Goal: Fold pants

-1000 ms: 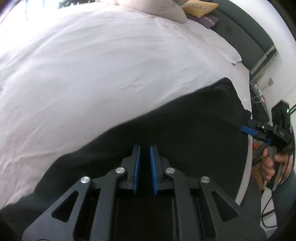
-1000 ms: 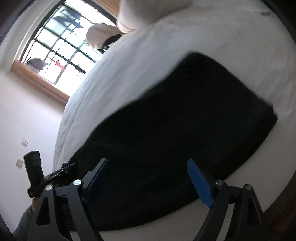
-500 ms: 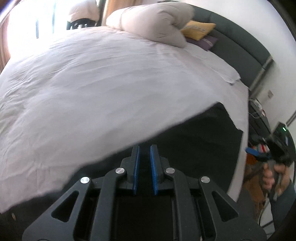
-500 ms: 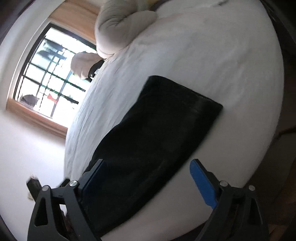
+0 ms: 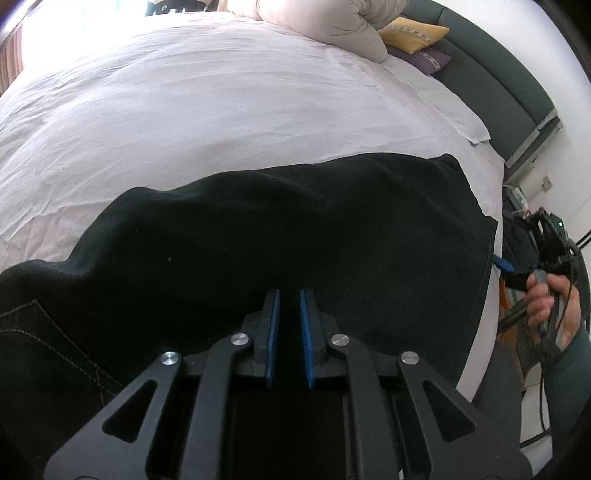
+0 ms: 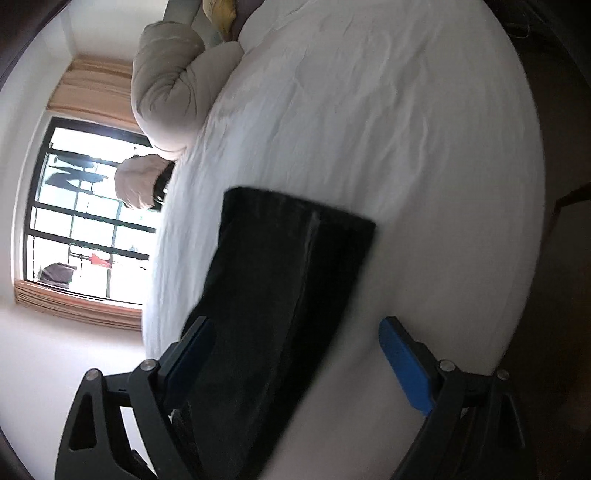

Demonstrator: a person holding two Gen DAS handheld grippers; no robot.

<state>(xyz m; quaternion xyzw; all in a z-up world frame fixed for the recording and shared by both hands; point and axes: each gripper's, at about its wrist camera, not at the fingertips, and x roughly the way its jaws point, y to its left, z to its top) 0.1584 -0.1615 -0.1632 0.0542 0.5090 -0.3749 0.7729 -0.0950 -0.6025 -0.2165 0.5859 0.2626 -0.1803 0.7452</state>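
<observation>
The black pants [image 5: 295, 229] lie spread on the bed [image 5: 221, 92], directly ahead of the left hand-held gripper [image 5: 289, 295], whose pads sit nearly closed, apparently pinching cloth for a fold. The right hand-held gripper [image 6: 295, 347] gapes wide, empty, hovering above one end.

A bedroom in a home.
A wide bed [image 5: 221, 110] in a white sheet is filling both views, a bundled duvet [image 5: 325, 22] and yellow pillow [image 5: 413, 33] are lying against the dark padded headboard [image 5: 491, 88], and daylight is coming through a barred window [image 6: 85, 214] framed by peach curtains [image 6: 85, 306].
</observation>
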